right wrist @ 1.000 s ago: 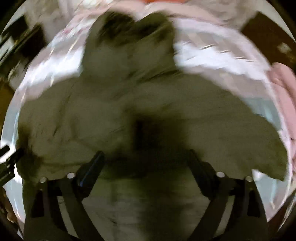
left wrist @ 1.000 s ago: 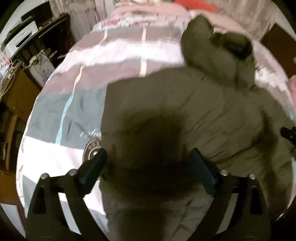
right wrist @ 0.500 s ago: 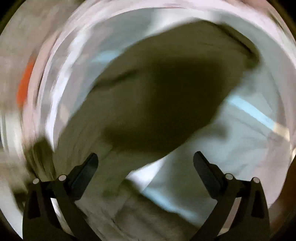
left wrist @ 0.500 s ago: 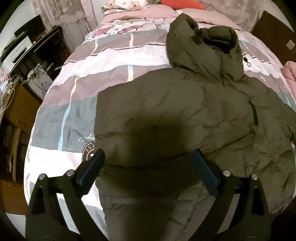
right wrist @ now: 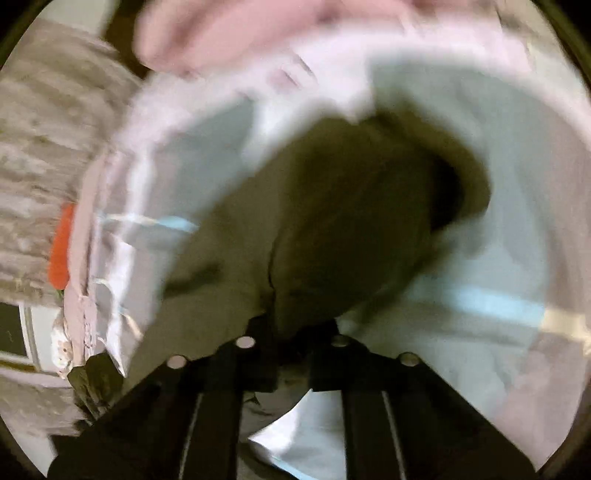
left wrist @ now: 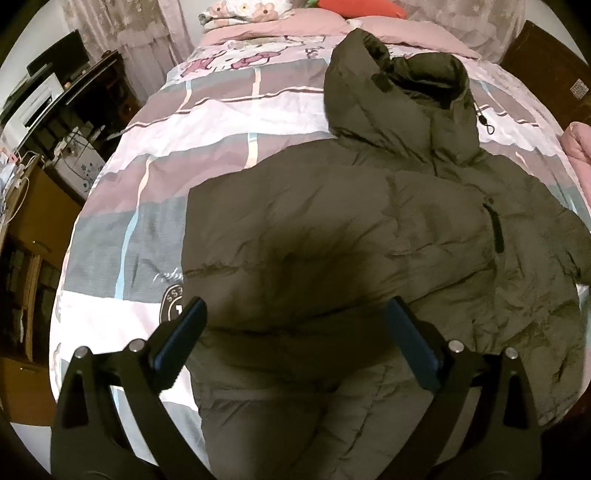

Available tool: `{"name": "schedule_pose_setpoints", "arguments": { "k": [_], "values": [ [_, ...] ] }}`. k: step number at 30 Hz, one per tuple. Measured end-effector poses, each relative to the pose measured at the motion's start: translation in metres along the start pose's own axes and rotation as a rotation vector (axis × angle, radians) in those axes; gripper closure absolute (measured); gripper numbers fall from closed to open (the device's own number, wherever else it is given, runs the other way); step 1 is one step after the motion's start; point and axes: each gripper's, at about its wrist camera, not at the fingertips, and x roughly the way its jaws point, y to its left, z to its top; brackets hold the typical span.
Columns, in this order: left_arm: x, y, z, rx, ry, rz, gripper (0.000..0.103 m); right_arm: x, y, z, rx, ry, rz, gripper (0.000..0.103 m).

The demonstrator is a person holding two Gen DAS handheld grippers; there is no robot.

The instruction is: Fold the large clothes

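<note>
A large olive-green puffer jacket (left wrist: 351, 236) lies on the bed, hood (left wrist: 399, 92) toward the pillows, its left sleeve folded in over the body. My left gripper (left wrist: 295, 339) is open and empty, hovering above the jacket's lower body. In the blurred right wrist view my right gripper (right wrist: 295, 325) is shut on the olive sleeve (right wrist: 351, 221) of the jacket, which stretches away from the jaws over the bedding, cuff opening at the far end.
The bed has a striped pink, grey and white duvet (left wrist: 221, 122) with pink pillows (left wrist: 332, 26) and a red cushion (left wrist: 362, 7) at the head. A dark desk and shelves (left wrist: 55, 110) stand along the left bedside. A dark wooden piece (left wrist: 546, 62) is at right.
My right gripper swung from the jacket's body to its right sleeve and closed on it. My left gripper stayed open and rose slightly, widening its view.
</note>
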Motion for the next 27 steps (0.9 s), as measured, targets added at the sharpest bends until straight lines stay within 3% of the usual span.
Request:
{"name": "schedule_pose_setpoints", "arguments": {
  "k": [3,5,7,11,15,16,18,19,21,23,27],
  "values": [
    [0.006,0.005,0.000,-0.020,0.029,0.003,0.004,-0.038,0.051,-0.008,-0.106,-0.068,0.158,0.096],
    [0.010,0.008,0.000,-0.035,0.044,0.005,0.004,-0.067,0.096,-0.027,-0.206,-0.039,0.305,0.096],
    [0.012,0.014,0.000,-0.058,0.059,0.000,0.004,-0.092,0.135,-0.056,-0.337,0.007,0.378,0.096],
    [0.013,0.022,-0.001,-0.085,0.067,-0.005,0.004,-0.130,0.219,-0.163,-0.707,0.166,0.492,0.096],
    [0.011,0.029,-0.001,-0.107,0.062,-0.006,0.004,-0.138,0.267,-0.286,-1.094,0.350,0.496,0.092],
    [0.010,0.030,-0.002,-0.109,0.061,-0.008,0.004,-0.134,0.270,-0.313,-1.163,0.420,0.480,0.087],
    [0.010,0.030,-0.002,-0.106,0.062,-0.009,0.004,-0.123,0.272,-0.346,-1.225,0.541,0.455,0.063],
    [0.011,0.030,-0.003,-0.101,0.062,-0.006,0.004,-0.119,0.269,-0.358,-1.249,0.585,0.436,0.046],
    [0.011,0.030,-0.003,-0.096,0.062,-0.006,0.004,-0.121,0.266,-0.367,-1.276,0.569,0.416,0.038],
    [0.013,0.029,-0.003,-0.093,0.069,-0.016,0.004,-0.135,0.255,-0.366,-1.266,0.539,0.434,0.019],
    [0.017,0.020,-0.004,-0.075,0.083,-0.040,0.004,-0.123,0.252,-0.332,-1.135,0.559,0.487,0.014]
  ]
}}
